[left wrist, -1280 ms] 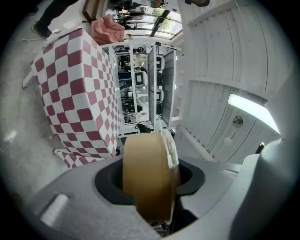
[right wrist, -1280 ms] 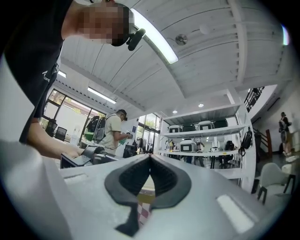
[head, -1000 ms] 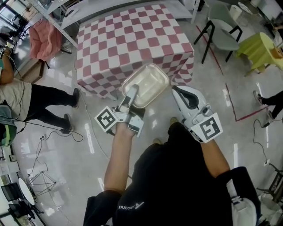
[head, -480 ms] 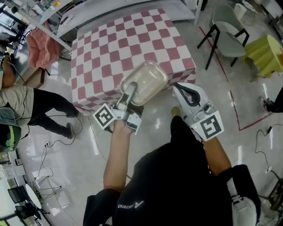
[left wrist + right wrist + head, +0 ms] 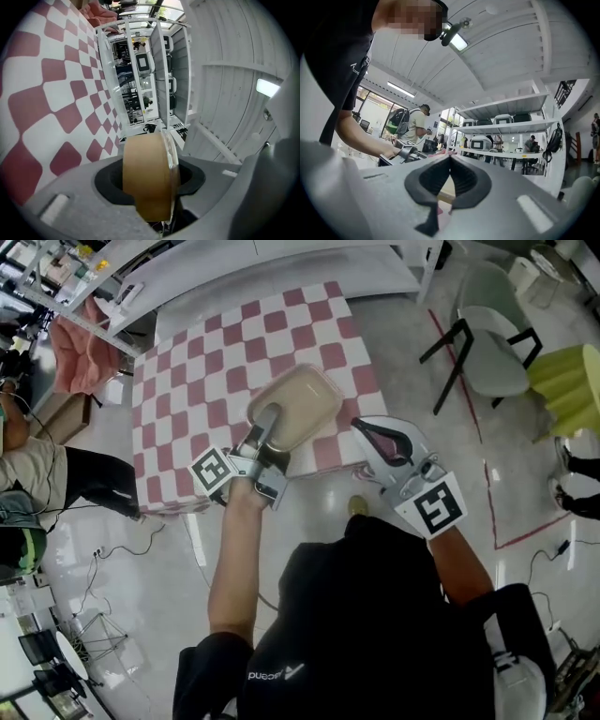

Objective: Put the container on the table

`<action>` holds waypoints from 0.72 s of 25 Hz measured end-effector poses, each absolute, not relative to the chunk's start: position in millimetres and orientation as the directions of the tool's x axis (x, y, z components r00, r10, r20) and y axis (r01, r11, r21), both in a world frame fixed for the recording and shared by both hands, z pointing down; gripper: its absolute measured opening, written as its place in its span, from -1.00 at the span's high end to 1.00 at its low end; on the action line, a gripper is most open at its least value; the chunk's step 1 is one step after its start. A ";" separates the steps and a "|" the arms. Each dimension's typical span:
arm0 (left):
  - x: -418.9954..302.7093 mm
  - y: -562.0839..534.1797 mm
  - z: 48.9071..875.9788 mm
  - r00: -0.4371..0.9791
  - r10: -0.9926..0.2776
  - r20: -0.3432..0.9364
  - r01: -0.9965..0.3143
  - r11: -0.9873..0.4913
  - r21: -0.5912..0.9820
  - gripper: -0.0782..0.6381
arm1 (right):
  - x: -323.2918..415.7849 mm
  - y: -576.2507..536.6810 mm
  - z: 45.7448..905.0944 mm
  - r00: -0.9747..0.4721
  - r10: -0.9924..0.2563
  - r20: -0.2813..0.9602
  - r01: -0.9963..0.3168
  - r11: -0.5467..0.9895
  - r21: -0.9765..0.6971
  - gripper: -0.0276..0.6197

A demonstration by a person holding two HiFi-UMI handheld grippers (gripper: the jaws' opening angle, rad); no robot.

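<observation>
A shallow beige container point(image 5: 300, 401) with a clear rim hangs over the near part of the red-and-white checked table point(image 5: 187, 381). My left gripper point(image 5: 266, 420) is shut on its near rim and holds it about level. In the left gripper view the container point(image 5: 146, 178) shows edge-on between the jaws of the left gripper point(image 5: 157, 190), with the checked cloth point(image 5: 56, 93) to the left. My right gripper point(image 5: 362, 426) is shut and empty at the table's near right corner, just right of the container. In its own view the right gripper point(image 5: 450, 159) has its pads meeting.
A chair with a pale green seat point(image 5: 492, 343) and a yellow-green cloth-covered object point(image 5: 572, 381) stand to the right of the table. Red tape lines point(image 5: 469, 409) mark the floor there. A person point(image 5: 37, 474) sits at the left, and white shelving point(image 5: 281, 263) runs behind the table.
Both grippers have moved forward to the table. The container, which hung over the floor before the table's near edge, is now above the checked cloth.
</observation>
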State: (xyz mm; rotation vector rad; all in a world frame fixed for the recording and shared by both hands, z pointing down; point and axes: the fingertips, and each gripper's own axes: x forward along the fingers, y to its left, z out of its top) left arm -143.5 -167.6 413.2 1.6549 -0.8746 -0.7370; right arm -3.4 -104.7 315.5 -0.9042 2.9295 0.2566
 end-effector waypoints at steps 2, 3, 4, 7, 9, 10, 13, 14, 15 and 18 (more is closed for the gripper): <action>-135.1 -196.8 413.9 0.549 -0.836 -0.027 -0.193 -0.158 0.968 0.26 | 2.5 -127.9 316.2 -0.831 -0.547 -0.101 -0.556 0.819 0.141 0.91; -131.2 -209.9 414.3 0.555 -0.832 -0.024 -0.197 -0.159 0.967 0.26 | 4.5 -138.8 317.1 -0.831 -0.547 -0.098 -0.556 0.819 0.143 0.91; -127.8 -222.1 415.0 0.562 -0.827 -0.021 -0.199 -0.160 0.967 0.26 | 5.6 -149.5 318.4 -0.830 -0.549 -0.096 -0.557 0.818 0.145 0.91; -120.9 -254.0 422.3 0.583 -0.813 -0.003 -0.207 -0.152 0.967 0.26 | 5.3 -181.8 324.6 -0.819 -0.566 -0.095 -0.574 0.809 0.126 0.91; -118.6 -273.2 431.0 0.598 -0.801 0.011 -0.208 -0.142 0.968 0.26 | 3.3 -202.1 330.0 -0.807 -0.583 -0.096 -0.590 0.801 0.101 0.91; -118.3 -282.1 436.3 0.606 -0.795 0.019 -0.210 -0.137 0.968 0.26 | 1.7 -211.1 332.8 -0.801 -0.591 -0.096 -0.598 0.796 0.090 0.91; -123.3 -306.8 459.1 0.625 -0.778 0.066 -0.234 -0.106 0.967 0.26 | -4.8 -234.5 341.8 -0.782 -0.618 -0.082 -0.623 0.779 0.069 0.91; -126.8 -314.9 468.1 0.627 -0.774 0.084 -0.244 -0.093 0.965 0.26 | -7.6 -241.4 344.6 -0.775 -0.627 -0.076 -0.632 0.773 0.064 0.91; -130.6 -323.1 477.0 0.629 -0.771 0.102 -0.253 -0.079 0.964 0.26 | -10.3 -247.7 347.4 -0.768 -0.637 -0.068 -0.640 0.766 0.061 0.91; -136.4 -347.7 497.8 0.634 -0.763 0.124 -0.250 -0.050 0.967 0.26 | -16.6 -263.8 354.6 -0.748 -0.662 -0.043 -0.664 0.745 0.065 0.91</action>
